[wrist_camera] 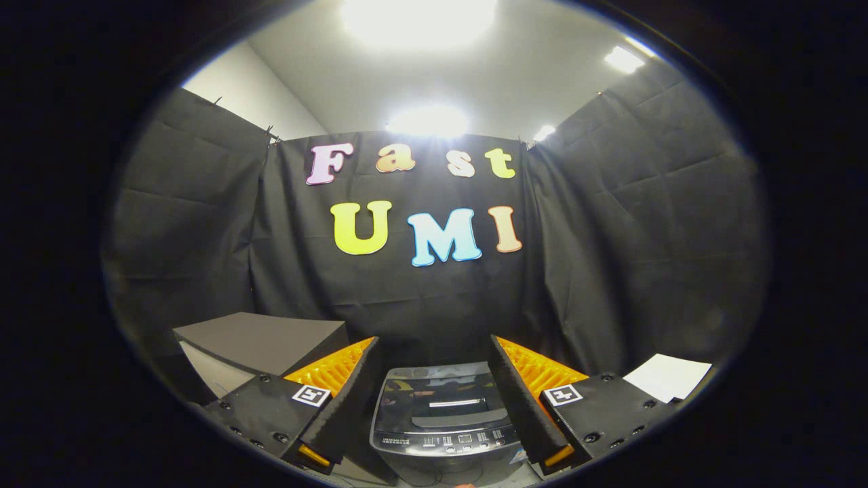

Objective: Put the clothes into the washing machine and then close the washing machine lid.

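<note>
Black cloth walls (pixel 169 224) are seen on three sides of the booth, with a white ceiling (pixel 434 74) above in which four lights are counted. One grey box (pixel 261 342) is seen to the left, beyond the left finger, its top dark and its near face pale. One washer (pixel 444 423) is seen between the two fingers and just beyond them, grey, with its dark glossy lid (pixel 437 396) lying flat and shut and a row of small buttons along the near panel. One gripper (pixel 437 440) is held above and in front of the washer; its two fingers (pixel 342 407) are spread wide apart, nothing being held between them. Each finger is faced with black padding on the inner side and ribbed orange on the outer, and one small square marker (pixel 311 395) is carried on each mount, two in all. One white sheet (pixel 668 376) is seen to the right, beyond the right finger's mount.
</note>
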Demonstrator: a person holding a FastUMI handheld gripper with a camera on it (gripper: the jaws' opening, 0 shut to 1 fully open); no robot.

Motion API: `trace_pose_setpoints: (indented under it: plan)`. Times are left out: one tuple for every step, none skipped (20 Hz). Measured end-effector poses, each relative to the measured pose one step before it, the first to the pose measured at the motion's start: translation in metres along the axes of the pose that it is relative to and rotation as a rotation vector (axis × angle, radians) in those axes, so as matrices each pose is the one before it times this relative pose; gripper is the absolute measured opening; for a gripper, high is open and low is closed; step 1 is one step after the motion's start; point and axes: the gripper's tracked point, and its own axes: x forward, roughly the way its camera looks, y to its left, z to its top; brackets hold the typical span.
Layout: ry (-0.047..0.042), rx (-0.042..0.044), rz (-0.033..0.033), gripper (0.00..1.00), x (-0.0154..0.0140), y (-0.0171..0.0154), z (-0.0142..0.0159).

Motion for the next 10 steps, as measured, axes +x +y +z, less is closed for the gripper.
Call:
trace_pose_setpoints:
  plan:
    - [0.00165,-0.00260,-0.00140,0.98,-0.00399,-0.00093,0.00044]
    - [-0.00246,-0.00443,-0.00551,0.98,-0.00248,-0.00226,0.00221]
    - [-0.00661,-0.00281,-0.00101,0.98,-0.00261,-0.00056,0.00339]
    - [-0.00896,-0.00274,-0.00287,0.98,-0.00293,-0.00141,0.00478]
    - [-0.00746,-0.00331,-0.00185,0.98,-0.00100,-0.00134,0.00308]
    - [-0.00442,-0.00180,-0.00246,0.98,-0.00150,-0.00038,0.00164]
    - [-0.00102,0.00072,0.00100,0.98,-0.00127,-0.00015,0.00114]
    - [-0.00178,0.00013,0.00194,0.98,-0.00147,0.00085,0.00067]
    - [0.00031,-0.00506,-0.00082,0.98,-0.00115,-0.00051,0.00069]
    - [0.00194,-0.00521,0.00290,0.98,-0.00147,-0.00022,0.00028]
